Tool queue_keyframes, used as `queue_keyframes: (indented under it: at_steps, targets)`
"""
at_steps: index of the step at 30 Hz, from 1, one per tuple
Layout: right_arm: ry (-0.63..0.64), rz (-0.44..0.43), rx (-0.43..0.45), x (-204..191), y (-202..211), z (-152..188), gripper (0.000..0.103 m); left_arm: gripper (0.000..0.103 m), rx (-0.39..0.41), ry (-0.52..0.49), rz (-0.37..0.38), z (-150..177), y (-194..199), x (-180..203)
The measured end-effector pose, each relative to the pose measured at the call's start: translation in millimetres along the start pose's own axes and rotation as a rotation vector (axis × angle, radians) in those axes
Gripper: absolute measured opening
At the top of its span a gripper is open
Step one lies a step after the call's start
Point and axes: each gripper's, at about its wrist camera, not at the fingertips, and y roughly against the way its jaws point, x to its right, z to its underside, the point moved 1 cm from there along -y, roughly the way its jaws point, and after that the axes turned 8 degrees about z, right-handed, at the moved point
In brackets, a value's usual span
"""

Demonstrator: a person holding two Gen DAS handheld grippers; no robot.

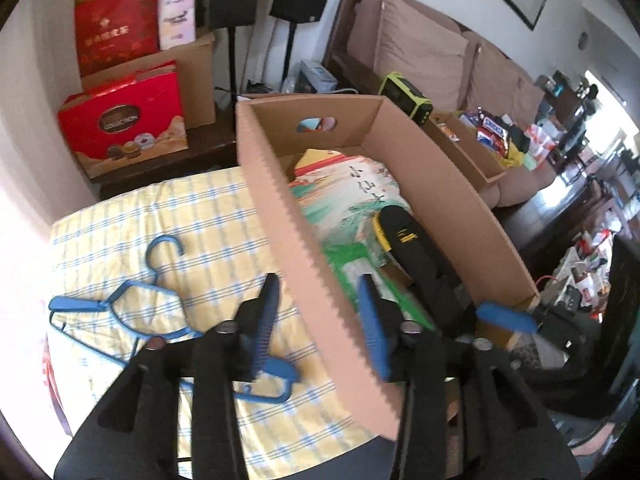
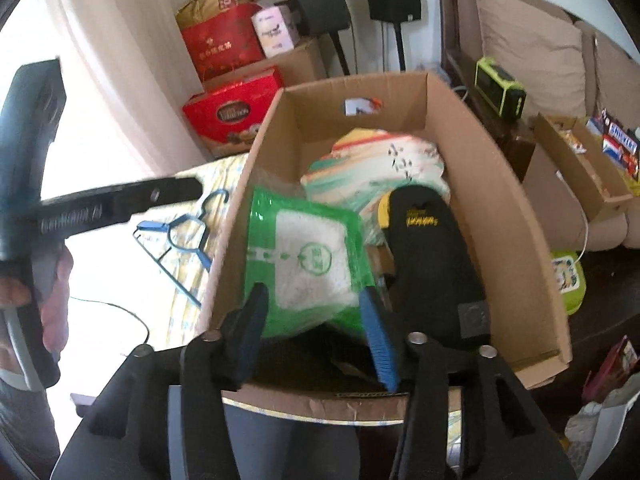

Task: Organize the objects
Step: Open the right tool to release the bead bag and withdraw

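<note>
An open brown cardboard box point(image 2: 500, 216) fills the centre of the right wrist view, sitting on a table w/ a yellow checked cloth point(image 1: 168, 216). Inside the box: a green-and-white plastic packet point(image 2: 308, 260) at centre, a black insole w/ yellow edge point(image 2: 432, 248) to its right, and a colourful printed paper bag point(image 2: 380, 164) behind them. Right gripper point(image 2: 316, 320) at lower centre, blue-padded jaws apart, nothing clamped, the packet's lower edge between them. In the left wrist view, left gripper point(image 1: 320, 316) at lower centre, jaws apart, straddling the box's near wall w/o pinching it. A blue plastic clothes hanger point(image 1: 120, 312) lies on the cloth, left of the box.
</note>
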Motion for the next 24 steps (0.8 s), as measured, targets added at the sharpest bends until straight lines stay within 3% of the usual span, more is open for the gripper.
queue_keyframes:
  at_steps: [2, 6, 15, 17, 19, 24]
  targets:
    - [0.007, 0.013, 0.012, -4, 3, -3, 0.065, 0.062, 0.012, 0.008, -0.005, 6, 7, -6]
    - [0.023, -0.005, 0.020, -14, 4, -6, 0.082, 0.073, 0.028, 0.014, -0.054, 20, 19, -19]
    - [0.089, -0.052, 0.038, -48, 9, -8, 0.083, 0.080, 0.016, 0.053, -0.074, 41, 34, -47]
    - [0.125, -0.056, 0.037, -62, 9, -8, 0.083, 0.092, 0.018, 0.056, -0.081, 47, 38, -53]
    - [0.149, -0.057, 0.037, -71, 8, -7, 0.083, 0.097, 0.027, 0.066, -0.080, 52, 42, -60]
    - [0.198, -0.079, 0.026, -95, 0, -4, 0.083, 0.100, 0.035, 0.096, -0.110, 65, 52, -83]
